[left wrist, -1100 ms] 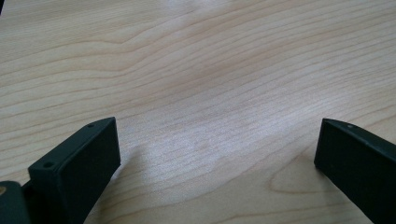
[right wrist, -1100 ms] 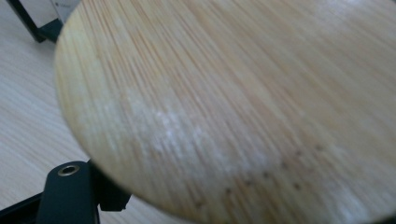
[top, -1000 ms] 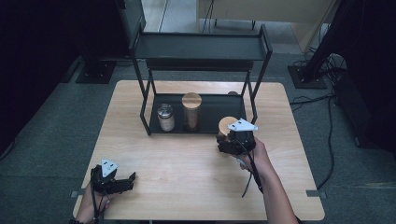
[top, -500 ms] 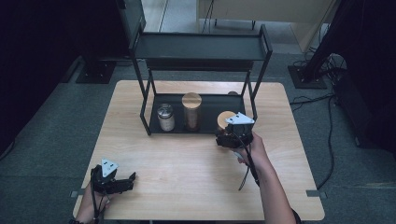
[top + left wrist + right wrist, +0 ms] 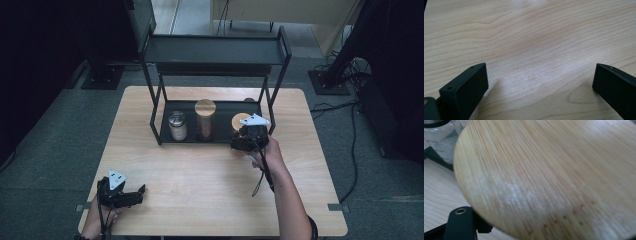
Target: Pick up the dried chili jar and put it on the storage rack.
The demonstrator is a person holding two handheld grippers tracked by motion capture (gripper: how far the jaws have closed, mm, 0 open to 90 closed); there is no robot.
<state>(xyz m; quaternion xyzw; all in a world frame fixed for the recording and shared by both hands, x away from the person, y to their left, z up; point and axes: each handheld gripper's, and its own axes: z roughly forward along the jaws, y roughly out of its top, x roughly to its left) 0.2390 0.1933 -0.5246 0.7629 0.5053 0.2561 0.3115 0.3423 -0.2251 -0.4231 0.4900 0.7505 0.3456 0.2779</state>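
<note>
High view: right gripper (image 5: 245,141) clamped on bamboo-lidded jar (image 5: 240,121) at rack (image 5: 215,107) shelf's right end — shelving it; left gripper (image 5: 125,192) parked, jaws wide, empty.

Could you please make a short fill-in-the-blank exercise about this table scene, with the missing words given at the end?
1. The right gripper is shut on a jar with a ____ lid.
2. The rack's lower shelf already holds ____ other jars.
3. The left gripper is ____ and holds nothing.
4. The rack stands on a ____ table.

Missing words: wooden; two; open; wooden
</note>
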